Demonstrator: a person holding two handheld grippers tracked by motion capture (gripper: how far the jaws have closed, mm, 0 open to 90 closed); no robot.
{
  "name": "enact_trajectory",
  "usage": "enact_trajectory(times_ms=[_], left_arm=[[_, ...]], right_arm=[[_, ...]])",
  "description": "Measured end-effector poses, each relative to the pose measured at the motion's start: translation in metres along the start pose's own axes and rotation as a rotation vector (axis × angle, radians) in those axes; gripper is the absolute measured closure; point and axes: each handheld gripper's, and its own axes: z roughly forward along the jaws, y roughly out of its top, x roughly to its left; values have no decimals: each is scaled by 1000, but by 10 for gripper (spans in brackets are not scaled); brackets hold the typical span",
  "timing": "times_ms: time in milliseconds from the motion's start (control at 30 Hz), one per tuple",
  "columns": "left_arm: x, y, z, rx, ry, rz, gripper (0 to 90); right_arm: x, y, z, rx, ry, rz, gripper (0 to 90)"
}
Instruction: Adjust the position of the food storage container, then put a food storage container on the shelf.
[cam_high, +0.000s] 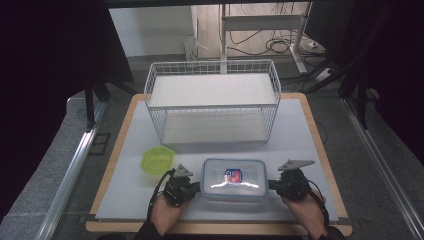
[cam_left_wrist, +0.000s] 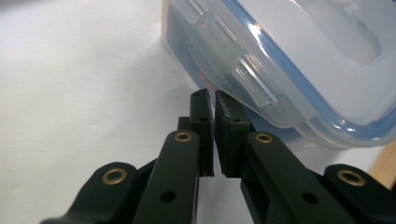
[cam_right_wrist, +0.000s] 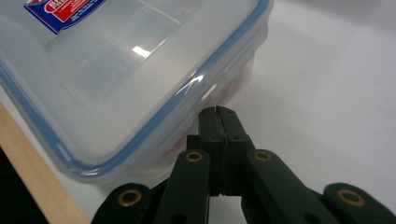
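A clear plastic food box with a blue-sealed lid and a red and blue label lies near the table's front edge. My left gripper is at its left end and my right gripper at its right end, each in a hand. In the left gripper view the jaws stand shut with nothing between them, tips just under the box's side latch flap. In the right gripper view the jaws are shut and empty, tips against the box's wall below the lid rim.
A small green plastic dish sits left of the box, behind my left gripper. A white two-level wire rack stands at the back of the white table. The wooden table edge runs close to the box's front.
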Motion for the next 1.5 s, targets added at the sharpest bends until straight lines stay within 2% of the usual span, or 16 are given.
enact_trajectory(times_ms=[233,400,467,533,567,633,700,800,833,900,967,1033,1133,1167,1333,1500], left_arm=[[8,1,-2,5,22,2,863],[11,0,-4,0,12,12,816],[12,-1,-8,0,18,32,794],[12,-1,-12,-4,32,51,770],[12,-2,-16,-16,43,63,746],[14,-2,-21,-23,59,77,682],[17,-4,-27,-36,67,102,621],[21,-8,-35,-50,90,156,430],[22,-10,-37,-60,88,181,375],[24,-15,-38,-63,72,191,281],[24,-17,-38,-64,58,213,220],[22,-16,-37,-63,41,223,184],[18,-14,-35,-64,33,232,106],[17,-13,-35,-66,25,234,113],[22,-10,-36,-103,-20,184,80],[24,-6,-40,-133,-27,207,57]], right_arm=[[-5,20,13,36,10,-33,900],[-23,39,20,86,74,-41,900],[-34,47,24,72,56,-58,900],[-38,49,25,42,63,-29,887],[-39,47,24,4,62,-17,877],[-38,39,22,-38,49,-10,828],[-38,31,16,-38,10,-6,734],[-39,19,0,-106,-29,7,540],[-38,16,-3,-121,-24,17,495],[-37,8,-7,-143,-26,6,405],[-35,1,-9,-145,-42,-28,346],[-35,-2,-11,-149,-42,-27,285],[-36,-2,-12,-171,-51,-24,241],[-37,-2,-13,-176,-49,-20,240],[-38,-2,-13,-170,-44,-8,211],[-37,0,-13,-179,-41,-12,177]])
